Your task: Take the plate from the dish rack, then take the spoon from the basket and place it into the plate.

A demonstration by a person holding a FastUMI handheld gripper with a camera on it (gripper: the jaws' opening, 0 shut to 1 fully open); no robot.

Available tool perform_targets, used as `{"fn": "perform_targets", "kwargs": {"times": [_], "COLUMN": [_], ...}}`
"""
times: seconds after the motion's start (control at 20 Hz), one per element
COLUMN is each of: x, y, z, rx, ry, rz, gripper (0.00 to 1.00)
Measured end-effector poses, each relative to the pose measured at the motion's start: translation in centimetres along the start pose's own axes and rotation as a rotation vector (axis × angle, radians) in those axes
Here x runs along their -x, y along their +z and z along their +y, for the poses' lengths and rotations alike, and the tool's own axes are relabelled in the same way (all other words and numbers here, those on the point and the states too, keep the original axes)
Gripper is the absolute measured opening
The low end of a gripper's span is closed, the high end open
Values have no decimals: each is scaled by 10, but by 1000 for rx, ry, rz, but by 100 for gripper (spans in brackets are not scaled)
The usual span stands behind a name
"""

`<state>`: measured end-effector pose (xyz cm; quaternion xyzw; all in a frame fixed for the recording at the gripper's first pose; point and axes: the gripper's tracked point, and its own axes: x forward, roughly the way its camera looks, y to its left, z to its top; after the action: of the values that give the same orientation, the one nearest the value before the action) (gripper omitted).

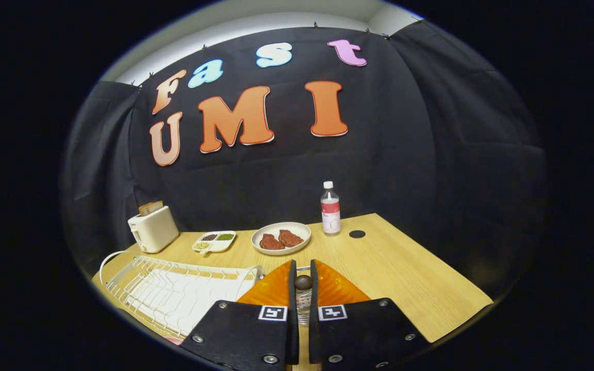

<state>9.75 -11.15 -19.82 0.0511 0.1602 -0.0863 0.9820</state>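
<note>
Fingers [303, 281] nearly closed, clamping a slim handle with a dark round knob, apparently the spoon [303, 282], held upright between them. Directly behind the fingers, an orange plate [335, 287] rests on the wooden worktop [405, 278]. Just beside it, an empty white wire dish rack [173, 293]. Farther back: a white bowl [281, 238] holding two reddish pieces, a small divided dish [214, 241], a white toaster [152, 229], and a capped bottle [330, 208].
</note>
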Motion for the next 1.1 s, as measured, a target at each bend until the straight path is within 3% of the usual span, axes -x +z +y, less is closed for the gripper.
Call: {"fn": "perform_targets", "kwargs": {"times": [0.6, 0.85, 1.1], "x": [110, 144, 171], "y": [92, 85, 62], "z": [46, 72, 113], "rx": [81, 103, 92], "ry": [111, 181, 316], "rz": [-171, -162, -123], "gripper": [7, 7, 7]}}
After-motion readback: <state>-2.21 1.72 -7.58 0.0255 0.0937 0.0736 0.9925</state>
